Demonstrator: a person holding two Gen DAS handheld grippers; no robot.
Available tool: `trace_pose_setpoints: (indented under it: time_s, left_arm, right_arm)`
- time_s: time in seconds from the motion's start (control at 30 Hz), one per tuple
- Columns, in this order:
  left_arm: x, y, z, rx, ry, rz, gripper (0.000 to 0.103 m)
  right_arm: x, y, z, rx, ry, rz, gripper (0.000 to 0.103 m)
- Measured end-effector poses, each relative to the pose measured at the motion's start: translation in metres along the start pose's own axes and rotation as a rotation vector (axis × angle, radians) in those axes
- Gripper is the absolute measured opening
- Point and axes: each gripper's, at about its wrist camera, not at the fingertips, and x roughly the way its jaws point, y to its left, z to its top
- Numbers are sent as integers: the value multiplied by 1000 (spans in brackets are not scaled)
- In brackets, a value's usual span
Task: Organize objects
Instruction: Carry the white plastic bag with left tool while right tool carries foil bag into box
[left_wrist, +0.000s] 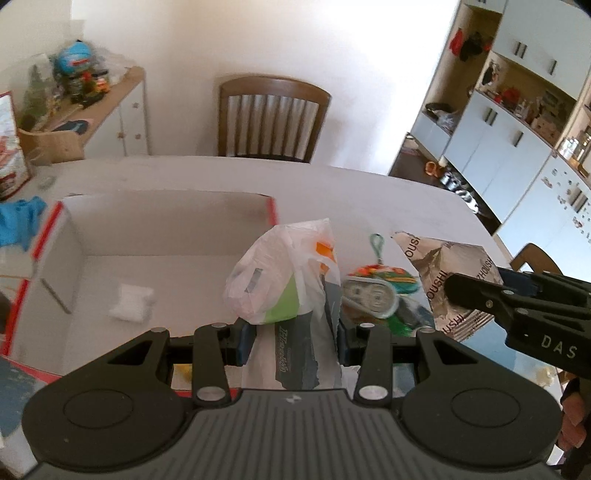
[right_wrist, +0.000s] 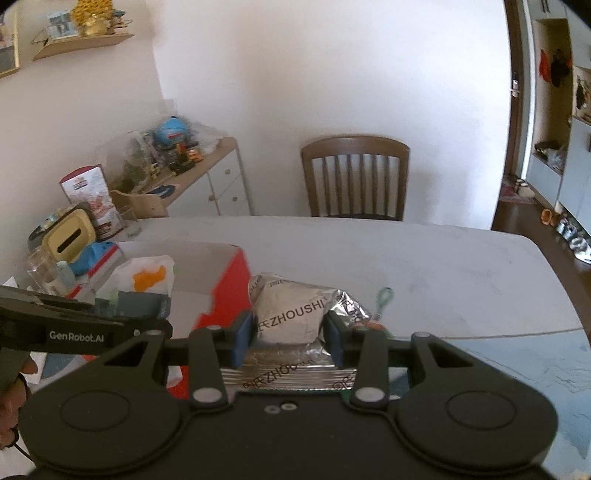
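Both tongs were pinching something. Seen from the left wrist camera, the left gripper (left_wrist: 295, 341) had its blue-padded fingers pressed against a thin, crinkled white plastic bag (left_wrist: 284, 280) with orange and green print, which held a dark flat packet lettered down its length. The bag was lifted at the right wall of an open cardboard box (left_wrist: 74, 251), white inside with red edges; a small white wad (left_wrist: 131, 302) and a thin stick (left_wrist: 55, 295) lay on the box floor. Just right of the bag, on the pale matte table (left_wrist: 369, 192), sat a round, colourful keychain pouch (left_wrist: 380, 288) with a green loop. Beyond it, the right gripper (left_wrist: 458, 291) reached in from the right and held a shiny foil bag (left_wrist: 443, 258).

From the right wrist camera, the right gripper (right_wrist: 290, 339) clamped that wrinkled silver foil bag (right_wrist: 291, 314), printed "ZHOUSHI", by its ribbed sealed end, just right of the box's red outer wall (right_wrist: 229, 295). The left gripper (right_wrist: 122, 325) carried the plastic bag (right_wrist: 147, 277) over the box. A slatted wooden chair (right_wrist: 354, 177) stood behind the table (right_wrist: 406, 258).
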Motion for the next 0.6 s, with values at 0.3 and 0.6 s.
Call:
trace_pose_setpoints:
  time_s: [0.3, 0.6]
  left_arm:
    - [-16, 64, 14, -19, -23, 66, 42]
    - [3, 125, 19, -46, 28, 131, 42]
  right_arm:
    - [19, 59, 10, -45, -6, 33, 41]
    - [53, 106, 15, -59, 36, 63, 41]
